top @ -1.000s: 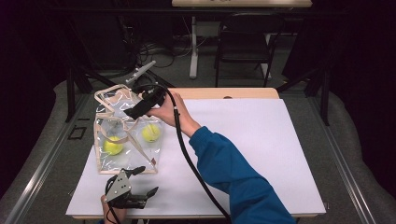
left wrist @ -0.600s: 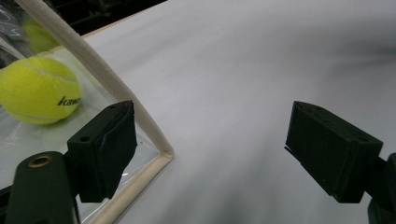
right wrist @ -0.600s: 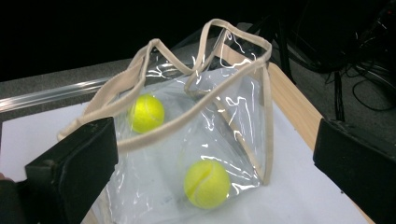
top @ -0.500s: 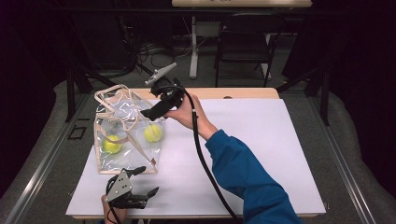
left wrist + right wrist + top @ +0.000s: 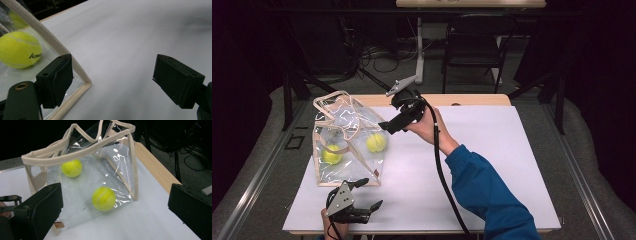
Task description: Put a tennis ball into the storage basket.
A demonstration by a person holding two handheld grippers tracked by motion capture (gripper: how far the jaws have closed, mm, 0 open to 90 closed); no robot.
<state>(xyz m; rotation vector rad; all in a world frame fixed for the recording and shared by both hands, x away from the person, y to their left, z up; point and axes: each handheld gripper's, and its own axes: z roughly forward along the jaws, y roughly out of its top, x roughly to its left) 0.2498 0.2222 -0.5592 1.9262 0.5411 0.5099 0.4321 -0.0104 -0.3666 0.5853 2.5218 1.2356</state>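
A clear plastic tote bag (image 5: 346, 142) trimmed in cream webbing stands on the white-covered bench (image 5: 492, 165), mouth up, with two yellow tennis balls inside: one (image 5: 376, 142) toward the bag's right wall, the other (image 5: 331, 154) toward its left. The right tool (image 5: 387, 126), held aloft in the person's right hand (image 5: 428, 127), hangs just beside the bag's upper right edge, its jaws spread wide and gripping nothing. From the right gripper view it looks down across the bag, whose open rim (image 5: 75, 147) lies ahead and a little left of it, the nearer ball (image 5: 103, 198) sitting low behind the transparent wall. The left tool (image 5: 362, 197) rests low at the bench's near edge, just short of the bag's bottom seam, jaws likewise parted and empty; in the left gripper view its left pad (image 5: 58, 80) sits right by the bag's near bottom corner (image 5: 86, 83). The right tool is plainly nearer the mouth, the left nearer the base. Any reach for a ball would likely have to go down through the top, since the clear wall stands between tool and ball.
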